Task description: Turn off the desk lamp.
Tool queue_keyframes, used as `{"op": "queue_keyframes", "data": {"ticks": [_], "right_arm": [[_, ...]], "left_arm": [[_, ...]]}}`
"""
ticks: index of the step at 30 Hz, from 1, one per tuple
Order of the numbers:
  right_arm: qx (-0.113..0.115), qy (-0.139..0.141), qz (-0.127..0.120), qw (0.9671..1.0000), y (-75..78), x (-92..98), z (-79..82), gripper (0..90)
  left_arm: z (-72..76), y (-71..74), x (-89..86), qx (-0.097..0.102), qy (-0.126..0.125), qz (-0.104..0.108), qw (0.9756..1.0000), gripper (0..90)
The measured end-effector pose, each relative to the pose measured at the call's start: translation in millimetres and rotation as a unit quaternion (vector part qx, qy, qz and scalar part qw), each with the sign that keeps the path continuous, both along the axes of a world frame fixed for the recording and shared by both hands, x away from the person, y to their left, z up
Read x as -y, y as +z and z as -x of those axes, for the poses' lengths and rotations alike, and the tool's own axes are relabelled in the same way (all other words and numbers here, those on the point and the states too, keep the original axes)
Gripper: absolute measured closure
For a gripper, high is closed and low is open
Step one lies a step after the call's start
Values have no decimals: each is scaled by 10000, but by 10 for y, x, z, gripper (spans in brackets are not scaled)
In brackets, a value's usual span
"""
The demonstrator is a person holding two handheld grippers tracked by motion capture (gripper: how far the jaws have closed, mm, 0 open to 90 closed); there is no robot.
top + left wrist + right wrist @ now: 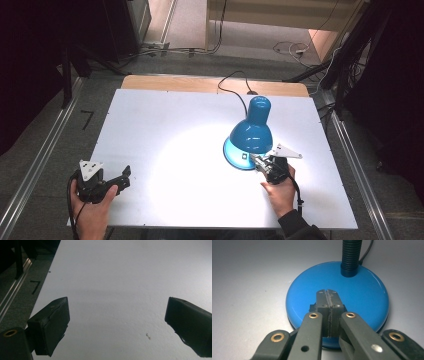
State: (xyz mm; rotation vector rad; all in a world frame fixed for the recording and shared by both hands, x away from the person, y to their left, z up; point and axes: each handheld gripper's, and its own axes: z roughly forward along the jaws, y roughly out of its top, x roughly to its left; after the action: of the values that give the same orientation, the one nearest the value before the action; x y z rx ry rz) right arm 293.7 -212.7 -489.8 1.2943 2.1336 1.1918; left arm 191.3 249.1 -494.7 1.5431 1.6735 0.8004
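A blue desk lamp stands at the table's right middle, its shade (pixel 253 125) bent down over its round base (pixel 235 154) and throwing a bright pool of light to the left. My right gripper (pixel 256 161) is shut, jaws pressed together with nothing between them. Its tips (pixel 327 293) rest on top of the base (pixel 364 290), over a small black switch (pixel 312 308). The ribbed black neck (pixel 350 255) rises just beyond. At the front left corner, my left gripper (pixel 125 178) is held low over the bare white table (pixel 120 277), its jaws wide open (pixel 117 315).
The lamp's black cable (pixel 231 85) runs off the table's back edge over a wooden strip (pixel 175 82). Metal rails (pixel 40 160) flank the table on both sides. Dark stands and loose cables (pixel 295 49) lie on the floor behind.
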Motion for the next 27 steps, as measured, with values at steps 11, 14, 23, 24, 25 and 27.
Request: {"op": "queue_keyframes", "data": {"ticks": [11, 14, 23, 24, 25, 27], "right_arm": [[-73, 76, -3, 9999, -52, -59, -39, 874], [-90, 76, 0, 9999, -70, -74, -48, 874], [-95, 111, 13, 9999, -114, -104, -78, 875], [-84, 107, 19, 9999, -114, -104, -81, 876], [-79, 107, 10, 9999, -116, -102, -82, 876], [-30, 128, 49, 9999, -121, -104, -83, 879]], "left_arm": [[1, -2, -8, 12, 5, 31, 10000, 68], [0, -3, -8, 6, -4, 29, 10000, 68], [1, -3, -12, 5, -1, 33, 10000, 68], [2, -3, -12, 5, -2, 33, 10000, 68], [2, -3, -12, 6, 1, 36, 10000, 68], [3, -2, -10, 21, -6, 44, 10000, 68]]}}
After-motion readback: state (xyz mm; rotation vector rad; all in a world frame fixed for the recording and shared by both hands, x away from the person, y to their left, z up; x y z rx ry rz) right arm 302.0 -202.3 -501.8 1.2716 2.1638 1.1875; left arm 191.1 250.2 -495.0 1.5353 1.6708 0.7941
